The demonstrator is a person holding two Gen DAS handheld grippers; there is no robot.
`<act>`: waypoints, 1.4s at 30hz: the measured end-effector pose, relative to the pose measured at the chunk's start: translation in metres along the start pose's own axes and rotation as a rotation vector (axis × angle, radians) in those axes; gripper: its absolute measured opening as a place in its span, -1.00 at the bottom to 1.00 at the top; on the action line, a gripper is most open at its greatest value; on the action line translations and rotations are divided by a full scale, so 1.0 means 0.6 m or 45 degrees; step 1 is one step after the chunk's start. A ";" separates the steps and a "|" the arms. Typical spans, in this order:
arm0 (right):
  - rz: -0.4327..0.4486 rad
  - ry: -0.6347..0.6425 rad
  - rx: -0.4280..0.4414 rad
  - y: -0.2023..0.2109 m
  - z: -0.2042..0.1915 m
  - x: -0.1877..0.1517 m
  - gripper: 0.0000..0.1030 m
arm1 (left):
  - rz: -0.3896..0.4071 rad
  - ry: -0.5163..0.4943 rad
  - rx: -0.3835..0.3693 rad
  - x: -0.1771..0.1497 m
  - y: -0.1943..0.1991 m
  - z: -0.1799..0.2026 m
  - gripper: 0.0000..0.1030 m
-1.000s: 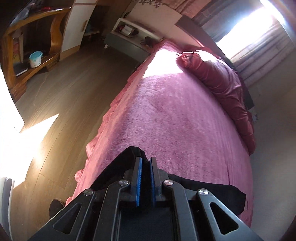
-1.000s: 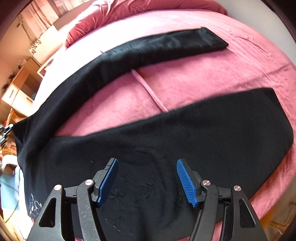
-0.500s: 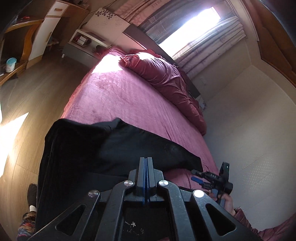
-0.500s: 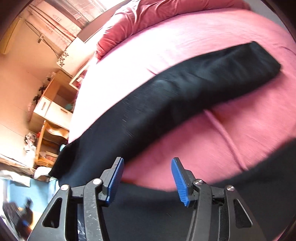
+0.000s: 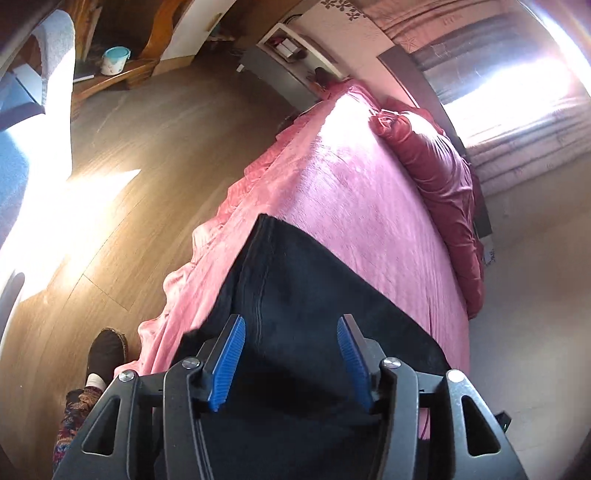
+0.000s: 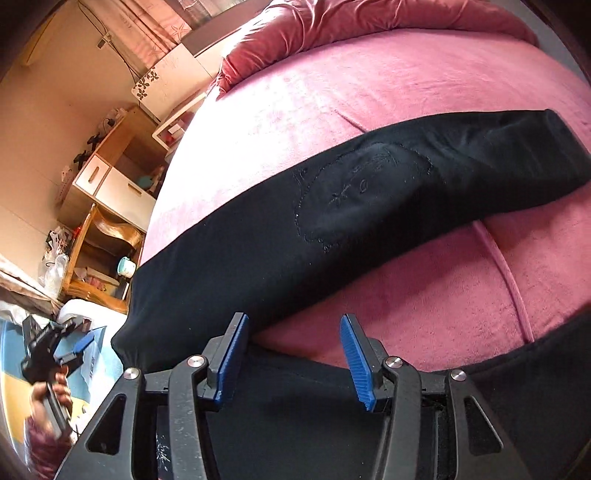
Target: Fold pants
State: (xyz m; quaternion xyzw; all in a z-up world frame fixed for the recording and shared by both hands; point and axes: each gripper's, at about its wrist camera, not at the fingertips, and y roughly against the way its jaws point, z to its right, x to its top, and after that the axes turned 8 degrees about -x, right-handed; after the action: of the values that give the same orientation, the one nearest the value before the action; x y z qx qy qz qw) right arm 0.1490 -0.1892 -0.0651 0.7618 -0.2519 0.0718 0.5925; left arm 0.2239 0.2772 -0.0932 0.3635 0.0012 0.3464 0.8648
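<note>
My left tongs (image 5: 291,358) just opened, right tongs (image 6: 291,356) apart — black fleece pants (image 6: 332,206) near pink bed's (image 5: 351,192) foot edge — could slide off.

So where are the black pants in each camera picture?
Left wrist view: the black pants fill the lower middle, lying on the pink bedspread just past the open tongs.
Right wrist view: one leg of the pants stretches across the middle from lower left to upper right; more black cloth lies along the bottom edge.
Shared landmark: the dark red quilt bunched at the head of the bed, at the top in the right wrist view.
</note>
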 end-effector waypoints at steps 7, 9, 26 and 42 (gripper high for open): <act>-0.040 -0.048 -0.039 -0.004 0.030 -0.012 0.08 | -0.059 0.165 0.051 0.115 -0.131 -0.037 0.26; -0.042 -0.066 -0.049 0.000 0.037 -0.014 0.09 | -0.131 0.211 0.037 0.129 -0.172 -0.046 0.26; -0.020 -0.088 0.040 -0.013 0.029 0.032 0.11 | 0.007 -0.436 -0.007 0.062 -0.112 0.113 -0.67; -0.070 -0.434 0.203 -0.126 0.038 0.223 0.11 | -0.056 -0.775 -0.476 -0.192 0.121 0.183 -0.74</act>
State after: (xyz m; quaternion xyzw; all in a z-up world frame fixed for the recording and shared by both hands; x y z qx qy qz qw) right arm 0.2958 -0.2378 -0.0827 0.8140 -0.3214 -0.0548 0.4808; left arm 0.1206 0.1750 0.0046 0.2853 -0.3120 0.1977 0.8844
